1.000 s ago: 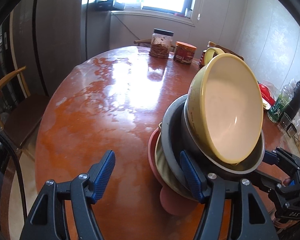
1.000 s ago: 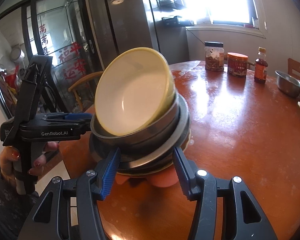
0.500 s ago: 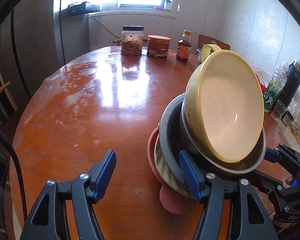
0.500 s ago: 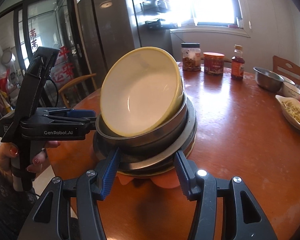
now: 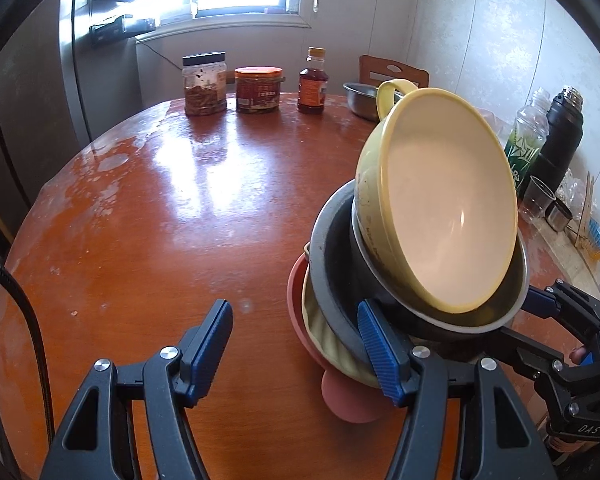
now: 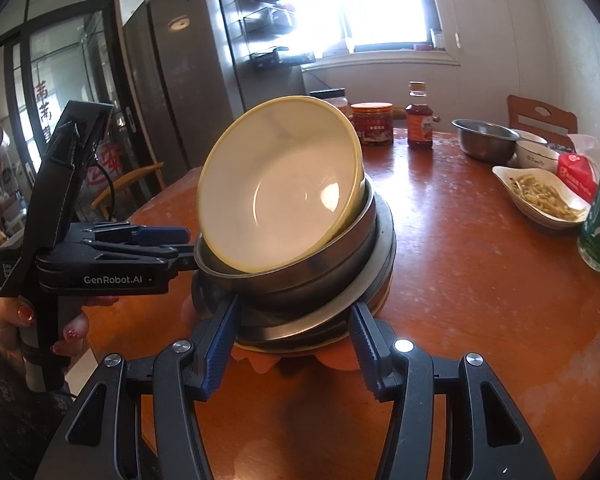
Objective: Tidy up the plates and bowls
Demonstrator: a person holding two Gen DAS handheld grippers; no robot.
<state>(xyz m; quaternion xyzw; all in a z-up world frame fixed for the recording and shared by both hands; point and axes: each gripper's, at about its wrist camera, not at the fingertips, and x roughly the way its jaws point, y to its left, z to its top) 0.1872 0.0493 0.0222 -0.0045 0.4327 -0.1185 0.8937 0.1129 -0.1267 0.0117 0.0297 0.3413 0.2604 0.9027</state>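
At 4 o'clock in the left wrist view, the stack of dishes [image 5: 380, 300] is sitting tilted above the worktop [image 5: 180, 208], with the yellow bowl [image 5: 448, 216] leaning on top. The left tool [image 5: 296, 348] is standing wide open, its right pad touching the stack's edge, gripping nothing. The right tool [image 6: 296, 344] is spreading its pads around the lower plates; whether they are clamping is unclear. Jars [image 5: 256, 88] are standing at 12 o'clock near the window.
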